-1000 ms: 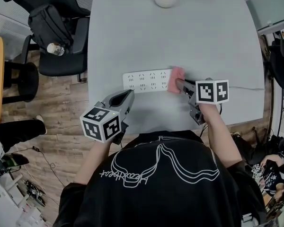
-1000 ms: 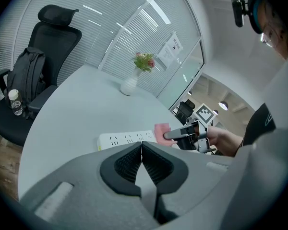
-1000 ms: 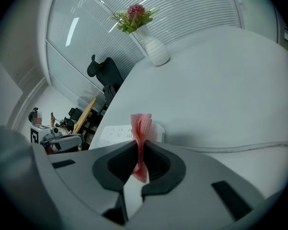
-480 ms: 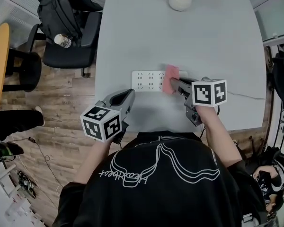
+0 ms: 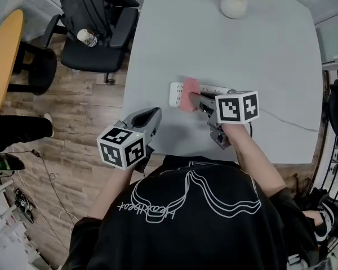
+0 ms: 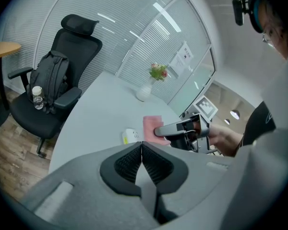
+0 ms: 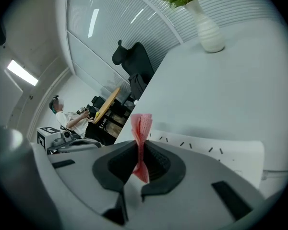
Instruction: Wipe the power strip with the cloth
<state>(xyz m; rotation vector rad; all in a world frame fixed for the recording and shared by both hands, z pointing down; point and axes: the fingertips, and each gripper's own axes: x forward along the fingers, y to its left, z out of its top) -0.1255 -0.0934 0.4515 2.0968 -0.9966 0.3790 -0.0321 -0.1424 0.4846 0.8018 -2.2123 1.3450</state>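
The right gripper [image 5: 192, 99] pinches the cloth [image 5: 189, 88] on the strip [image 5: 174, 94]; the left gripper [image 5: 153, 115], jaws pressed together, hangs above the desk [image 5: 242, 55].

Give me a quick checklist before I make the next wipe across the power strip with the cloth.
1. Grip on the cloth: ok, right claw is shut on it.
2. Cloth on the power strip: ok, over its left part.
3. Left claw out of the way: ok, shut, empty, apart from the strip.
4. Strip pinned down: not ok, nothing holds it.
5. Vase off the path: ok, far across the table.
6. Strip unplugged: cannot tell.
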